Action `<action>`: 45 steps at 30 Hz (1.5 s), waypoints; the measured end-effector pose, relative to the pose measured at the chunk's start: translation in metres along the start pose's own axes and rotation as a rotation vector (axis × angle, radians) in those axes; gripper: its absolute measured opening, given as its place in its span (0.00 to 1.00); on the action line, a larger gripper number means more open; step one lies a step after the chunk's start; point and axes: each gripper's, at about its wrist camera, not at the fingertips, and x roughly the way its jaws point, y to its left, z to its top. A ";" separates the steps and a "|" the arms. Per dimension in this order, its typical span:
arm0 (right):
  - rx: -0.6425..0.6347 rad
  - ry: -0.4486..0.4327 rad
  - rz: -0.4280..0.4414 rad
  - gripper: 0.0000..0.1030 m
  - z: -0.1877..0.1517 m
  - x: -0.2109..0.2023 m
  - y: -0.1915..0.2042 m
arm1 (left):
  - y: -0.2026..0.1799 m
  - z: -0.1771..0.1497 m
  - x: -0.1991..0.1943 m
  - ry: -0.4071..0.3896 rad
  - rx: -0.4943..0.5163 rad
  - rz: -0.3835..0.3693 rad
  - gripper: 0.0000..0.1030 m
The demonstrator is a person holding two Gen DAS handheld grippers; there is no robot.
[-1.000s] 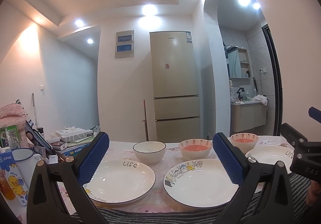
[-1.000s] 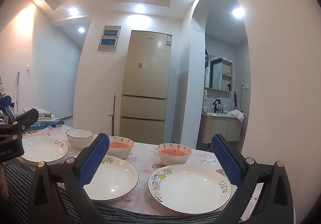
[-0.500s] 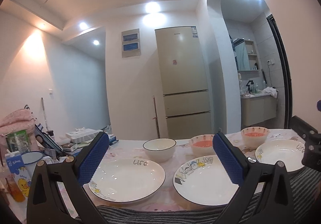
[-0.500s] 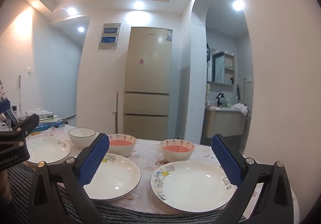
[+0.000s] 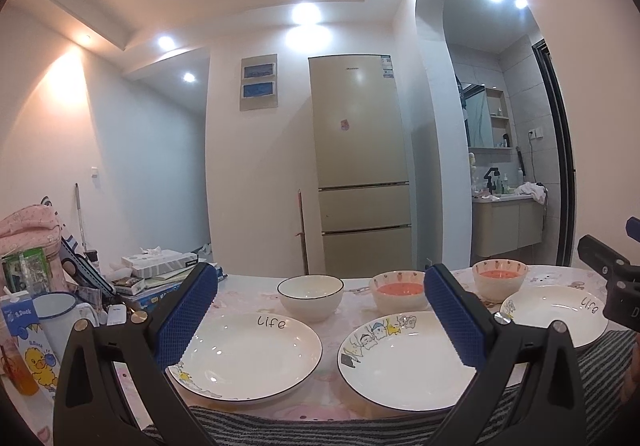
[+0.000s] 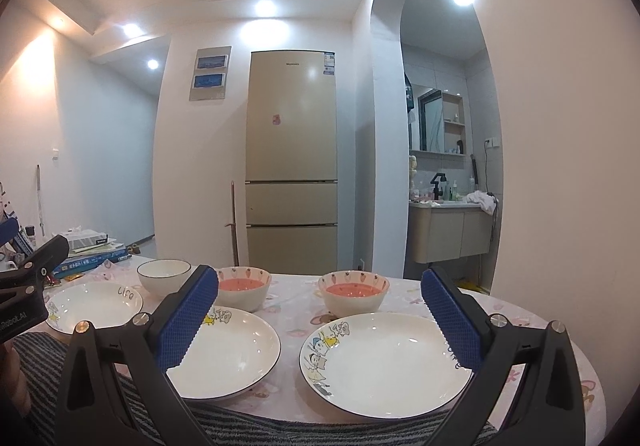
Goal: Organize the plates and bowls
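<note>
Three white plates lie in a row on the pink table: the left one [image 5: 248,356] [image 6: 94,304], the middle one [image 5: 404,360] [image 6: 236,350] and the right one [image 5: 556,312] [image 6: 384,364]. Behind them stand a white bowl [image 5: 310,296] [image 6: 164,276] and two bowls with orange insides [image 5: 398,292] [image 5: 500,280] [image 6: 244,286] [image 6: 354,292]. My left gripper [image 5: 320,314] is open and empty, above the near edge before the left and middle plates. My right gripper [image 6: 318,316] is open and empty, before the middle and right plates.
The table's left end holds books and a tissue box [image 5: 160,264], a white mug [image 5: 56,312], a drink carton [image 5: 24,342] and a pink bag [image 5: 28,226]. A striped cloth [image 6: 240,426] covers the near edge. A fridge [image 6: 292,162] stands behind the table.
Both grippers have tilted up a little and drifted slightly, so the plates sit lower in the views. Nothing on the table has moved; both grippers stay open.
</note>
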 end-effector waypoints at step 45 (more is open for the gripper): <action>0.099 -0.093 0.169 1.00 0.233 0.023 0.018 | 0.026 0.207 0.033 -0.159 -0.022 -0.036 1.00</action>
